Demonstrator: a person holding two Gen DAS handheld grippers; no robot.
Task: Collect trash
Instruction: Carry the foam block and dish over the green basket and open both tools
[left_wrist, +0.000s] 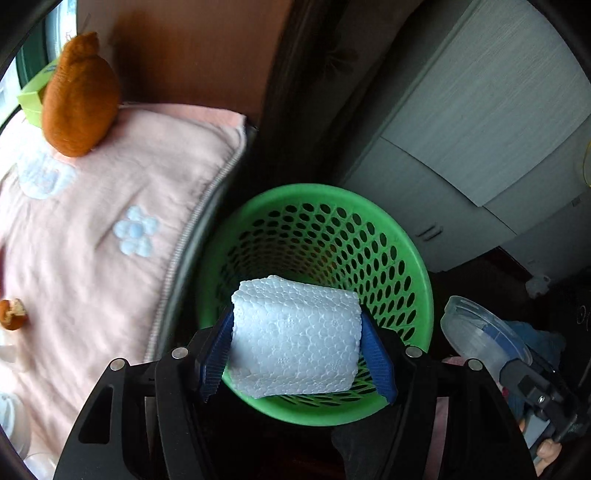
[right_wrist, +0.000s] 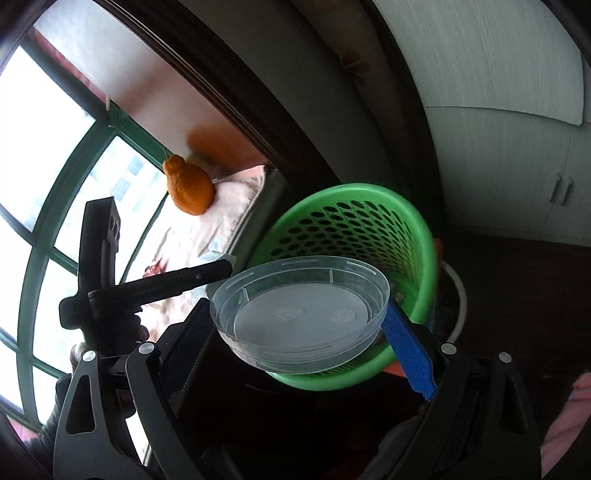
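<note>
In the left wrist view, our left gripper fingers clamp a foam block above the green basket at frame centre, not yet dropped. In the right wrist view, our right gripper fingers hold a clear plastic lid before the basket; both await release.

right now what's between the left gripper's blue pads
A white styrofoam block, pressed by both pads, over the green mesh basket, in the left wrist view.

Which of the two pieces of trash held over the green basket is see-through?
The round plastic lid in the right gripper; the foam block in the left gripper is solid white.
</note>
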